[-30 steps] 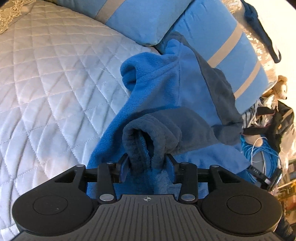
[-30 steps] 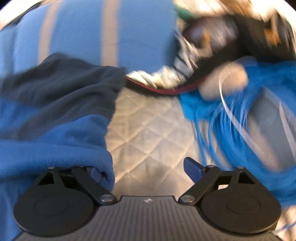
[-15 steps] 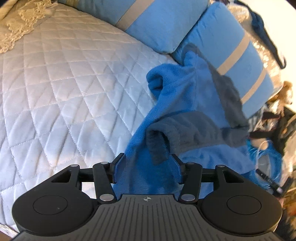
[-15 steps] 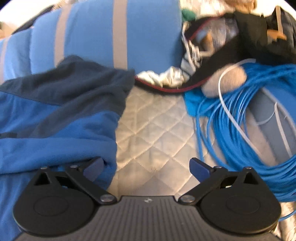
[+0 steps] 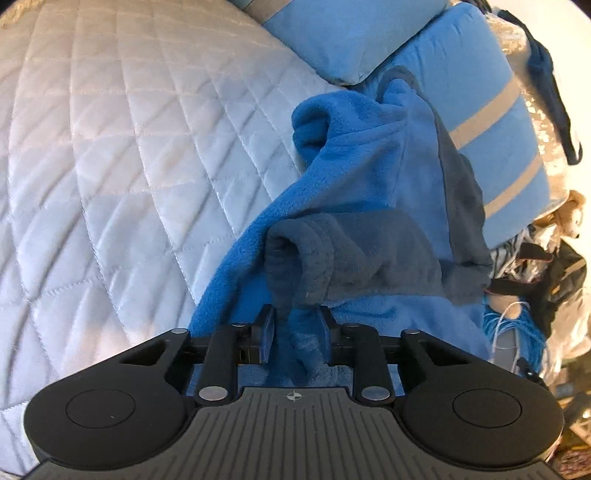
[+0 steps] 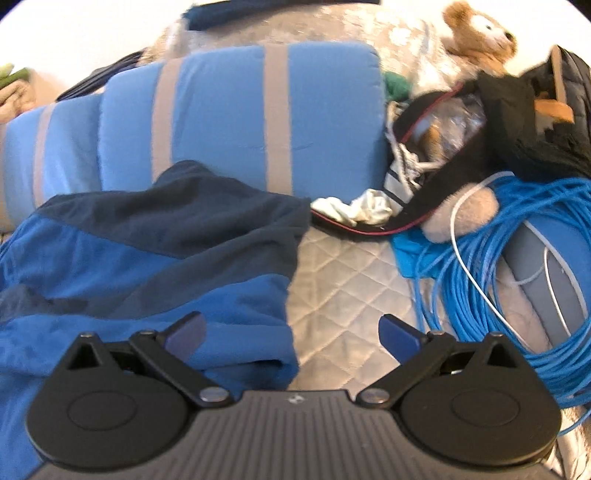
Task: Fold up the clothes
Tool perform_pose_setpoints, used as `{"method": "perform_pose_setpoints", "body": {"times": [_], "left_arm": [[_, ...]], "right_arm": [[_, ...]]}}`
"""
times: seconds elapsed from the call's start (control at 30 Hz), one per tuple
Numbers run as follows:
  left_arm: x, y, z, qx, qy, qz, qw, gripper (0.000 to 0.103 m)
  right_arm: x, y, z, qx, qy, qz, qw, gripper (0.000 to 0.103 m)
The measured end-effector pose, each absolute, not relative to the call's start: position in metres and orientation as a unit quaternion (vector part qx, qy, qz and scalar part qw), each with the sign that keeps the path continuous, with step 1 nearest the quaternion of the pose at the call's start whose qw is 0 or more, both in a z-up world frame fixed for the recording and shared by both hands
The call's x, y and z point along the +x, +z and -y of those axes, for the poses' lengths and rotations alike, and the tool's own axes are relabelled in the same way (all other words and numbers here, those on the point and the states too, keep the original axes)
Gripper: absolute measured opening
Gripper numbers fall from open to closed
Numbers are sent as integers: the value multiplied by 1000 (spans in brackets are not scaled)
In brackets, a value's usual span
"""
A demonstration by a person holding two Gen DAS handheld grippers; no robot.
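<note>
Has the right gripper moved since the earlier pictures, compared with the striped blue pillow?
Yes. The right gripper, jaws wide open and holding nothing, has risen and drawn back: the striped blue pillow now sits lower in its view, and a teddy bear has appeared above.

We see fleece top (image 5: 362,192) hem hidden behind left claw (image 5: 293,334); cable coil (image 6: 517,280) cut off at right edge.

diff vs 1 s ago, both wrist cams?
The left hand-held gripper opened off the grey cuff, then its jaws have just been closing on blue fleece below it. The right hand-held gripper opened fully, pulled back and up off the fleece jacket; nothing is between its jaws. The jacket, pillows and cable coil stayed put.
</note>
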State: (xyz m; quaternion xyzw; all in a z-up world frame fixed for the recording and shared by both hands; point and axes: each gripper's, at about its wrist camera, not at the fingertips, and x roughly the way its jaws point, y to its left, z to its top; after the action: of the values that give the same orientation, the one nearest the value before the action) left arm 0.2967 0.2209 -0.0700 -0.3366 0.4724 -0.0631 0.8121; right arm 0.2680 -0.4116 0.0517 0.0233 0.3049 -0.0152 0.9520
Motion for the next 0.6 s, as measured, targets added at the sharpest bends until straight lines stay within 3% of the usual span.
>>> {"method": "perform_pose_setpoints", "body": {"times": [0.13, 0.27, 0.4, 0.6], "left_arm": [[285, -38, -228, -320, -63, -412, 851, 30], [293, -30, -257, -388, -47, -349, 852, 52], [331, -56, -277, -489, -41, -343, 801, 57], [381, -81, -282, -553, -61, -321, 766, 60]], "right_arm": [[255, 59, 401, 18, 6, -306, 952, 103], [251, 62, 396, 49, 29, -320, 946, 103], [253, 63, 372, 46, 53, -321, 944, 103], [250, 61, 341, 45, 91, -342, 934, 103]]}}
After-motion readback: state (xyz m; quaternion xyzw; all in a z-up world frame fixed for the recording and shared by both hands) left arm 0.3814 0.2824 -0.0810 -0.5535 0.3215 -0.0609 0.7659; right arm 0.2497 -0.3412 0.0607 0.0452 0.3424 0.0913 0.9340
